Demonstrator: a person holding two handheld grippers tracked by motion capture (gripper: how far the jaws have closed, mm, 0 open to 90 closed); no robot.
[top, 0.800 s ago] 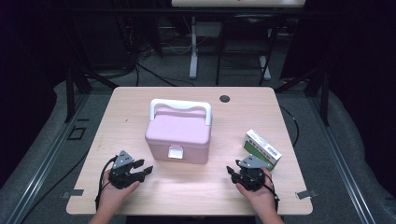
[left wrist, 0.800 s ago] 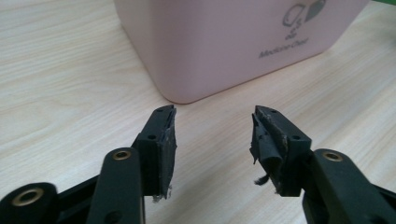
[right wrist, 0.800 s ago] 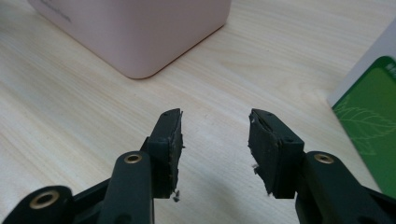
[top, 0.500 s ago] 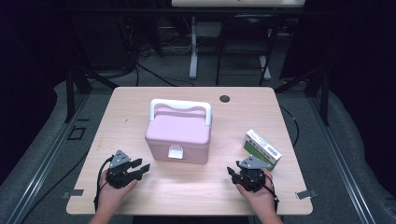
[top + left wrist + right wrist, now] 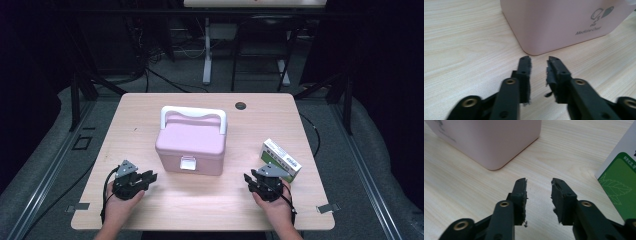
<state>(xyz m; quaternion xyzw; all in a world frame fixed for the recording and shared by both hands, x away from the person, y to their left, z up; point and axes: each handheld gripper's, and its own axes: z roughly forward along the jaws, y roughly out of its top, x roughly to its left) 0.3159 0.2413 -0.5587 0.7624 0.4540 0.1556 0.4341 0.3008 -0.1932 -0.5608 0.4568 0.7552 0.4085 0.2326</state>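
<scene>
Pink medicine chest (image 5: 192,141) sits dead centre on the wooden table (image 5: 150,105), latch facing the person, lid shut, white handle folded at the back. Left gripper (image 5: 148,177) is low on the near edge with the chest's front corner just ahead of its tips and a bit to the right; in the left gripper view that rounded corner (image 5: 534,50) sits right past the jaws. They're parted with a modest gap, nothing between the pads.

Right gripper (image 5: 250,180) mirrors it on the other side: chest corner ahead and to the left, green-and-white box (image 5: 281,160) just beside it on the right. Its jaws are open about the same, also holding nothing.

What's changed: compared with a moment ago the left gripper has slid a little back toward the table's near edge, away from the chest, while the right one has barely budged. So I'd guess nothing's really started yet, both are just lining up. Latch untouched, box untouched.
</scene>
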